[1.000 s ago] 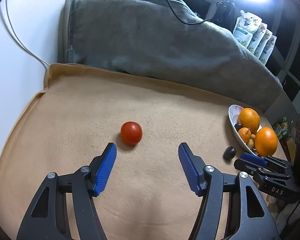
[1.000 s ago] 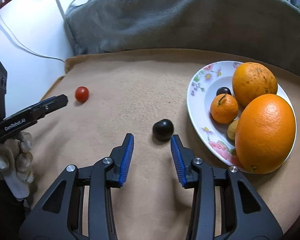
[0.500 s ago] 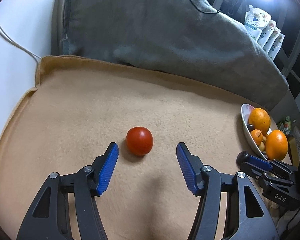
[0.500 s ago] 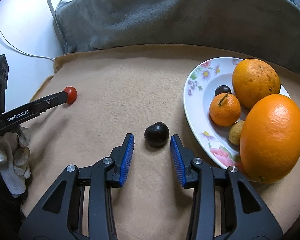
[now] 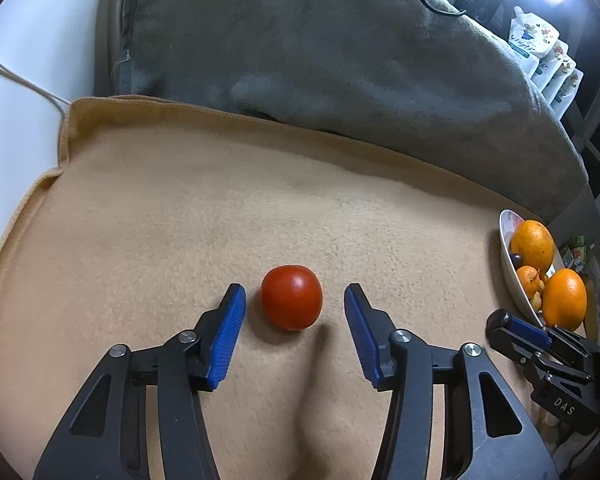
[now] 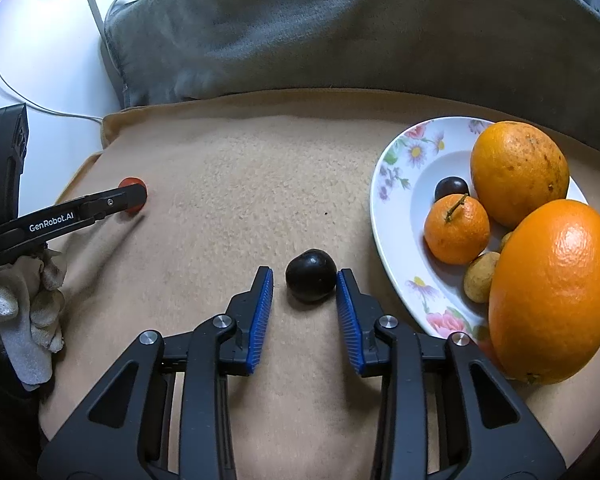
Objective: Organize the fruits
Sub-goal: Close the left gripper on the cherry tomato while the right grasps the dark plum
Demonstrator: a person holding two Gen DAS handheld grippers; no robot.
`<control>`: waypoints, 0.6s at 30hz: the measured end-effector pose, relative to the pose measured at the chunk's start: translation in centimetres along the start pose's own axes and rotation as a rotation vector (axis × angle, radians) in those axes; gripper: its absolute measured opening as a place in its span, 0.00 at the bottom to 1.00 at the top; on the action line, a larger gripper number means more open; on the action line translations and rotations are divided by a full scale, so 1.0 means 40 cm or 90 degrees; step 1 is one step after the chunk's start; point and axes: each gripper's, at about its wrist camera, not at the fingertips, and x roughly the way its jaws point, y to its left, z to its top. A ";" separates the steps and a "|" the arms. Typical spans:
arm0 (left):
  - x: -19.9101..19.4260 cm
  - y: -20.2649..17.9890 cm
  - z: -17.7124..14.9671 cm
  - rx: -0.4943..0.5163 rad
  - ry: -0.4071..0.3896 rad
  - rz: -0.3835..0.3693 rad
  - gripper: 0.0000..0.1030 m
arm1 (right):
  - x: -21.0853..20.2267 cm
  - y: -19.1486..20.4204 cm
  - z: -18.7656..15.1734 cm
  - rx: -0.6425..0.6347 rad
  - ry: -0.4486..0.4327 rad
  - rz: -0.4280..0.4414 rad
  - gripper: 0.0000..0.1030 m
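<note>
A red tomato [image 5: 291, 302] lies on the tan blanket [image 5: 220, 208], between the tips of my open left gripper [image 5: 292, 300], nearer the left finger and not clamped. A dark plum [image 6: 311, 275] lies on the blanket between the tips of my open right gripper [image 6: 304, 280]; the right pad is at its side. A floral plate [image 6: 396, 184] at the right holds two large oranges [image 6: 552, 288], a mandarin [image 6: 456, 229], a small dark fruit [image 6: 451, 188] and small yellow-brown fruit [image 6: 480, 282]. The left gripper [image 6: 134, 196] also shows in the right wrist view, partly hiding the tomato [image 6: 129, 181].
A grey cushion [image 5: 320, 52] runs along the back edge of the blanket. A white surface with a cable [image 5: 16, 80] lies to the left. Snack pouches [image 5: 540, 56] stand at the far right. A gloved hand [image 6: 24, 312] holds the left gripper.
Both grippers have moved forward: the tomato now sits between the left fingertips and the plum between the right fingertips. The fruit has not been lifted.
</note>
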 end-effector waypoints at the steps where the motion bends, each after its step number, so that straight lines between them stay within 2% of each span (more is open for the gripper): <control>1: 0.001 0.001 0.001 0.001 0.001 0.001 0.47 | 0.003 0.003 0.002 -0.002 0.001 -0.004 0.33; 6: 0.002 0.001 -0.002 0.004 0.001 0.007 0.42 | 0.019 0.021 0.012 -0.021 0.002 -0.033 0.31; 8: 0.012 -0.007 -0.002 0.004 0.001 0.010 0.39 | 0.024 0.019 0.015 -0.018 0.000 -0.039 0.26; 14: 0.024 -0.011 -0.002 0.008 0.002 0.018 0.30 | 0.027 0.016 0.018 -0.017 -0.004 -0.031 0.25; 18: 0.028 -0.009 -0.003 0.003 0.002 0.014 0.29 | 0.017 0.005 0.012 -0.012 -0.009 -0.018 0.25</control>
